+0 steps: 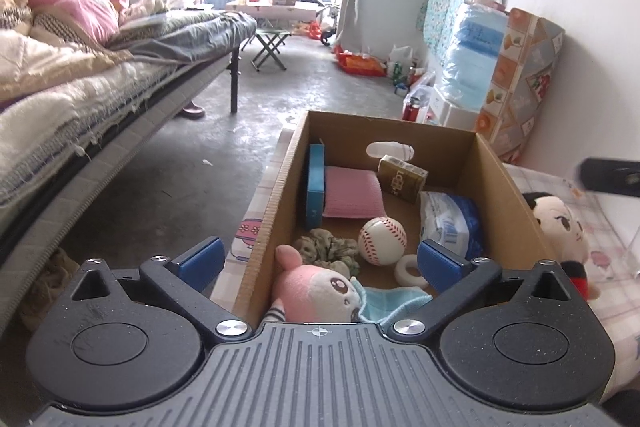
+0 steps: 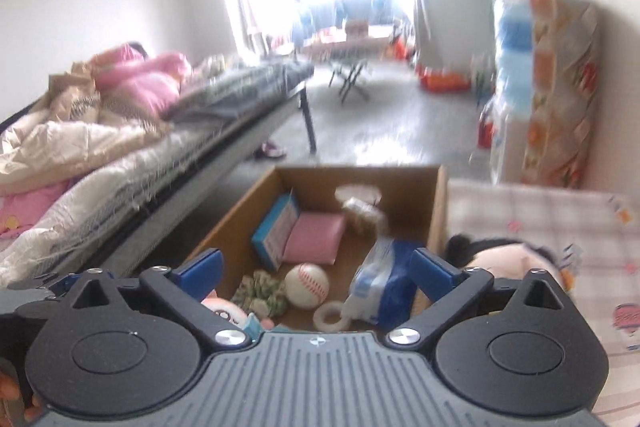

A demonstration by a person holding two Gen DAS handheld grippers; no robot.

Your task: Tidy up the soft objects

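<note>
Cardboard box [image 1: 500,171] on bench already holds pink plush [image 1: 320,291], scrunchie [image 1: 328,247], baseball [image 1: 382,239]. Black-haired doll [image 1: 560,223] lies outside, right of box, probably next. Left gripper [image 1: 320,259] and right gripper [image 2: 316,269]: fingers spread, empty.

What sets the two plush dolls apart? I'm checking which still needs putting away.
The pink doll lies inside the cardboard box, at its near end beside a teal cloth; the black-haired doll lies outside it, on the checked cloth to the box's right. The pink doll is pink and white; the other has black hair and red clothing. Both are soft toys, and neither is gripped.
</note>
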